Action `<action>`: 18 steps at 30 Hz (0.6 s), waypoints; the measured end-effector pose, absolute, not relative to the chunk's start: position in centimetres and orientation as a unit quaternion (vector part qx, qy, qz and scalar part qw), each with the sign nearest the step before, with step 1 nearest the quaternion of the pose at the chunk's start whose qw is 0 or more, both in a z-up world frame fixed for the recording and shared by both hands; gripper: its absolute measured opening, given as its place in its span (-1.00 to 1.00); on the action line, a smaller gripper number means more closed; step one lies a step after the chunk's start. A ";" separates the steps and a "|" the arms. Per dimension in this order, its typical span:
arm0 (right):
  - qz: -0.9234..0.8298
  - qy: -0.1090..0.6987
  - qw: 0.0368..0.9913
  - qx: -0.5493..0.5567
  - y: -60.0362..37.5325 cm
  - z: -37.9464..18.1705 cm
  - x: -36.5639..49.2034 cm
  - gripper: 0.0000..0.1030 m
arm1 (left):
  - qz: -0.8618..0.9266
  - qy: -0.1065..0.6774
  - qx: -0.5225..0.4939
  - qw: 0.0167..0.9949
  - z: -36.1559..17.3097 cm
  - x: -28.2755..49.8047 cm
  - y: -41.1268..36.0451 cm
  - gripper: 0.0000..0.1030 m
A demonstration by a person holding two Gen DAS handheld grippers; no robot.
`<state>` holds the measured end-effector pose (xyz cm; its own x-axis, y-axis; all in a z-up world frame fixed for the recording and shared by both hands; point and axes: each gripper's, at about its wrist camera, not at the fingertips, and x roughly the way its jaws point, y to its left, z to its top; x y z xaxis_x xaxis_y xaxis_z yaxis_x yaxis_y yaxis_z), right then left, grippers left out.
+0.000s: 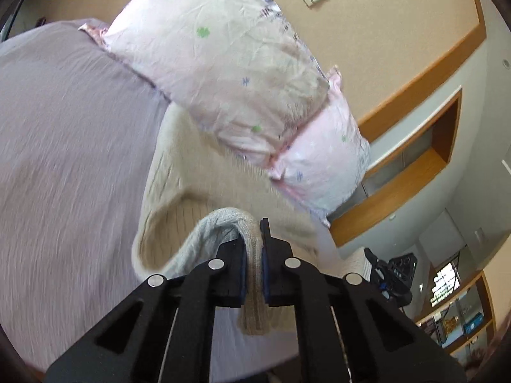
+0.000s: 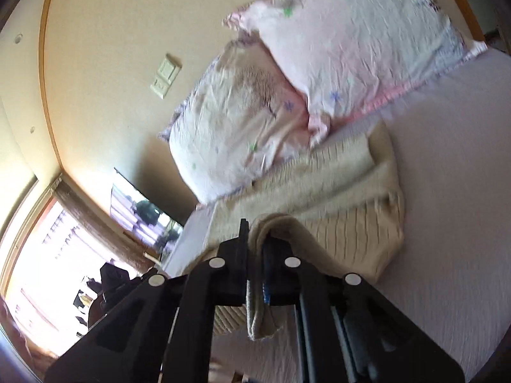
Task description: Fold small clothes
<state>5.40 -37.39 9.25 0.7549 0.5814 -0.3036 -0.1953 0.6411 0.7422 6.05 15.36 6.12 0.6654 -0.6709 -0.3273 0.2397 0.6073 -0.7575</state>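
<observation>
A cream ribbed knit garment [image 1: 179,172] lies on the lilac bed sheet [image 1: 64,127], partly lifted. My left gripper [image 1: 254,249] is shut on an edge of the garment, which hangs between the pads and below them. In the right wrist view the same garment [image 2: 345,198] lies bunched in folds on the sheet [image 2: 453,191]. My right gripper [image 2: 255,249] is shut on another edge of it, with a strip of knit dangling under the fingers. Both grippers hold the cloth raised above the bed.
Two pink patterned pillows [image 1: 223,63] [image 2: 351,38] lie at the head of the bed, touching the garment's far side. A beige wall with a switch plate [image 2: 166,75] is behind. A window [image 2: 41,255] and shelves [image 1: 415,166] are beyond the bed edge.
</observation>
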 end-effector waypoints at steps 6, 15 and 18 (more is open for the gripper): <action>0.054 0.313 0.854 0.412 -38.2 4.0 18.3 -0.85 | -0.158 0.359 -0.354 0.849 4.6 22.4 12.5 -0.88; -0.084 0.265 0.886 0.370 -39.5 3.4 16.4 0.96 | -0.131 0.379 -0.319 0.859 4.6 22.5 13.4 0.80; -0.056 0.250 0.886 0.387 -40.5 3.4 16.1 0.96 | -0.117 0.389 -0.301 0.863 4.7 22.0 15.1 0.78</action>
